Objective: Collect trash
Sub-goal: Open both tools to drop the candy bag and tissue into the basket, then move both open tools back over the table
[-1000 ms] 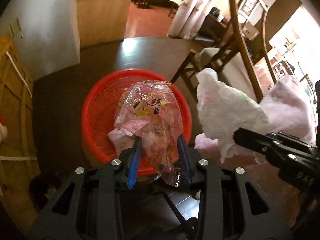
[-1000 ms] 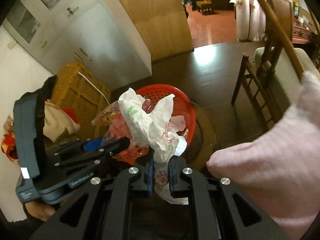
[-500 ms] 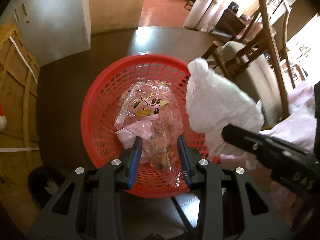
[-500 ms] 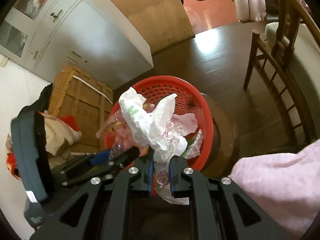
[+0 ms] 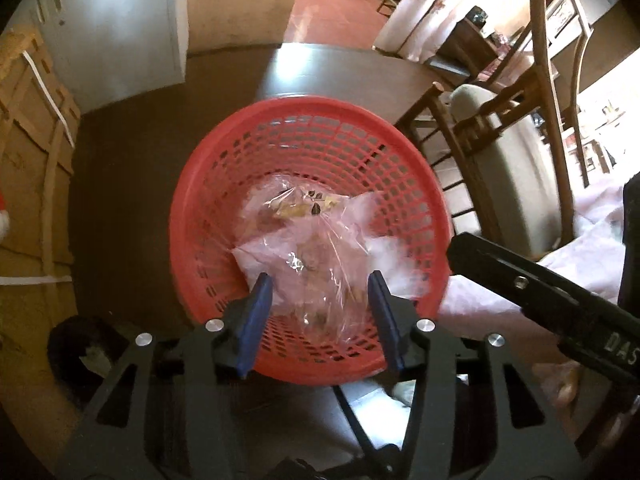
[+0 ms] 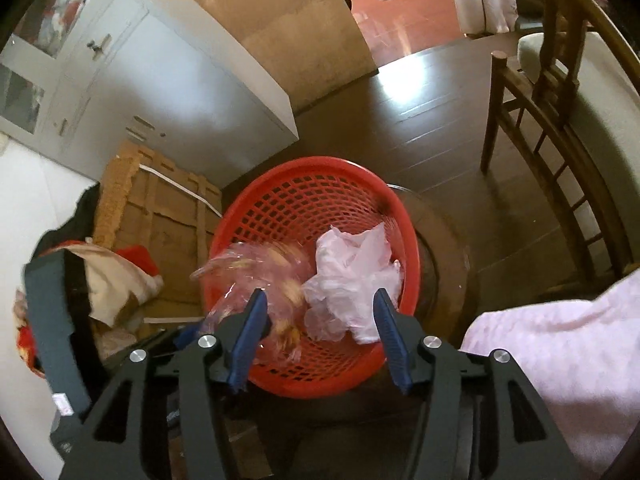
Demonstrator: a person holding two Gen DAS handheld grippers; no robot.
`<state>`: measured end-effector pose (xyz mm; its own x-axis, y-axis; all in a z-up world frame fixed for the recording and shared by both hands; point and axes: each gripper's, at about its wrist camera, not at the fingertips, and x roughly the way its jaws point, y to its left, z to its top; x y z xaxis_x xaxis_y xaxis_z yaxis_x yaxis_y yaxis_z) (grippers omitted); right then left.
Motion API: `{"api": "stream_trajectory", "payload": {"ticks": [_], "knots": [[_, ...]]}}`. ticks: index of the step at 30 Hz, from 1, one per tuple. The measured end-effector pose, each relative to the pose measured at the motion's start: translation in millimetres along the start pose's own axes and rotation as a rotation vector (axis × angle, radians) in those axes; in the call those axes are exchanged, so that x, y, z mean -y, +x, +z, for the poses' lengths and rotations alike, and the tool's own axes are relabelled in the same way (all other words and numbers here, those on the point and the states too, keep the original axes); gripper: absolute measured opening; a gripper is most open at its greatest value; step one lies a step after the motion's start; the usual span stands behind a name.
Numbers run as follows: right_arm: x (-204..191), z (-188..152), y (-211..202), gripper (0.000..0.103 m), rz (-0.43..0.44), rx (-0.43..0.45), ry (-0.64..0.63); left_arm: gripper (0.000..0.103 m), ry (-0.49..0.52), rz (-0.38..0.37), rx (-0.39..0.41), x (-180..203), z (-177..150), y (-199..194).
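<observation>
Both tools lower, jaws opening over basket

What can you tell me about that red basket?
The basket is round, red plastic, its wall and floor a lattice of small holes under a smooth rim. It stands upright on the dark floor, an open top facing up, beside a cardboard box and near a wooden chair. Inside lie a clear patterned bag and a crumpled white wrapper. Both claws hang above it, not touching it.
</observation>
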<state>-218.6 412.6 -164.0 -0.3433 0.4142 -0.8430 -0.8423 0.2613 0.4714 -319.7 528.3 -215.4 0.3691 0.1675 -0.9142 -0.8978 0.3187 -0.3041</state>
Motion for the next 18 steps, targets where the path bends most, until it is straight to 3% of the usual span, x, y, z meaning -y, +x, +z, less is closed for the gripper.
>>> {"api": "stream_trajectory", "payload": {"ticks": [4,8,14,18], "knots": [[-1,-8,-31,0.057,-0.008,0.056,-0.023,0.064,0.017,0.035,0.025,6,-1,-8],[-5,-21,-69,0.057,-0.101,0.154,-0.083,0.072,0.059,0.05,0.052,18,-3,-23],[-7,-46,-125,0.058,-0.147,0.244,-0.15,0.077,0.117,0.071,0.132,40,-10,-57],[-8,-64,-164,0.066,-0.17,0.296,-0.18,0.08,0.144,0.058,0.181,59,-20,-84]]}}
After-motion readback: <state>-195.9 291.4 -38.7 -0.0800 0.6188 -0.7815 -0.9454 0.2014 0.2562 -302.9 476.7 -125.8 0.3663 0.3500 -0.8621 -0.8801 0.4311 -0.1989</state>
